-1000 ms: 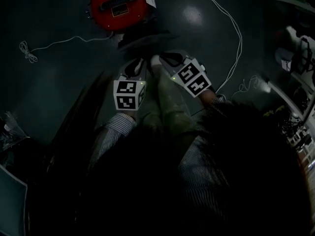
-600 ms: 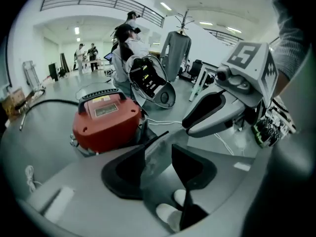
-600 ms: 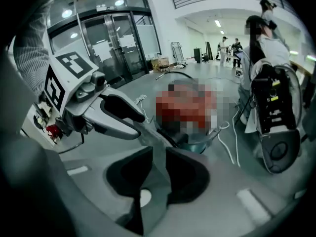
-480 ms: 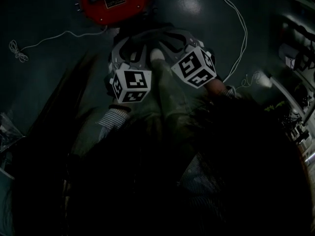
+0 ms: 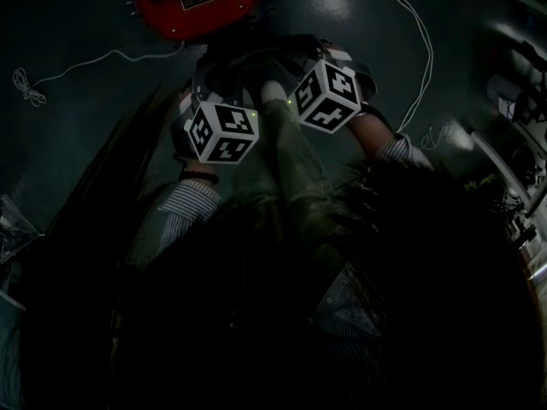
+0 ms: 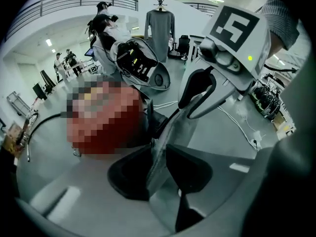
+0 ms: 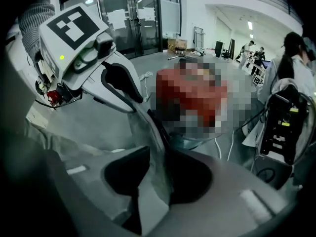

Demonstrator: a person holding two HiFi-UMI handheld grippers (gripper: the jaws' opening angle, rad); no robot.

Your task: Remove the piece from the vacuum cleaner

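Left gripper point(image 6: 157, 168): jaws closing, with a fold of the grey-green cloth piece point(image 6: 174, 126) pinched between the black pads and touching both. Right gripper point(image 7: 157, 177): jaws opening, same cloth standing in the gap, also against both pads. Each gripper view shows the other gripper further along the same strip, so the cloth runs taut from one to the other. Head view: both grippers sit side by side just below the red vacuum cleaner point(image 5: 197, 2), left marker cube point(image 5: 220, 132) slightly lower than the right marker cube point(image 5: 328, 95). The cloth passes between them and trails down toward the person as a pale olive band. The top end of the cloth reaches the dark underside of the vacuum; can't tell if it's attached there or free. Striped sleeve point(image 5: 184, 207) shows behind the left gripper. White cable point(image 5: 419, 49) loops over the dark floor point(image 5: 85, 126) to the right of the vacuum, well clear of the jaws.
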